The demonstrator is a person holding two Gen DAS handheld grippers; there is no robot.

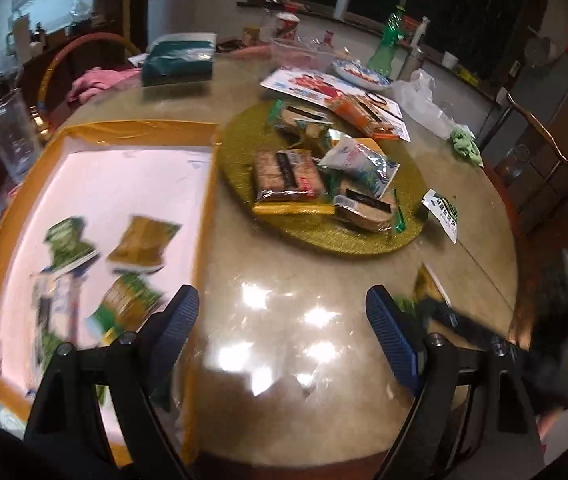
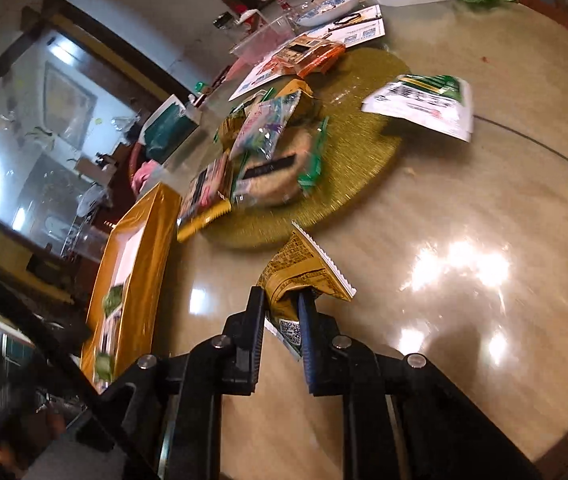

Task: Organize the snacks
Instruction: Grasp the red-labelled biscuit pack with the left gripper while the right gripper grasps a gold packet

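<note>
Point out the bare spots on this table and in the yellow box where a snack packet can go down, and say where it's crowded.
Free: the glossy table between the yellow box and the gold mat, under the open left claw. The box's far half is bare. Crowded: the mat's snack pile and the box's near end.

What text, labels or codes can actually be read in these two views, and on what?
No wording reads cleanly in either view.
Yellow packet in the right gripper: QR code and fine print, too small.
White-and-green packet: bold characters, blurred.
Flyer by the gold mat: printed blocks and QR codes, illegible.
Dark band on the brown snack pack: lettering too small.
Packets in the yellow box: motion-blurred.
</note>
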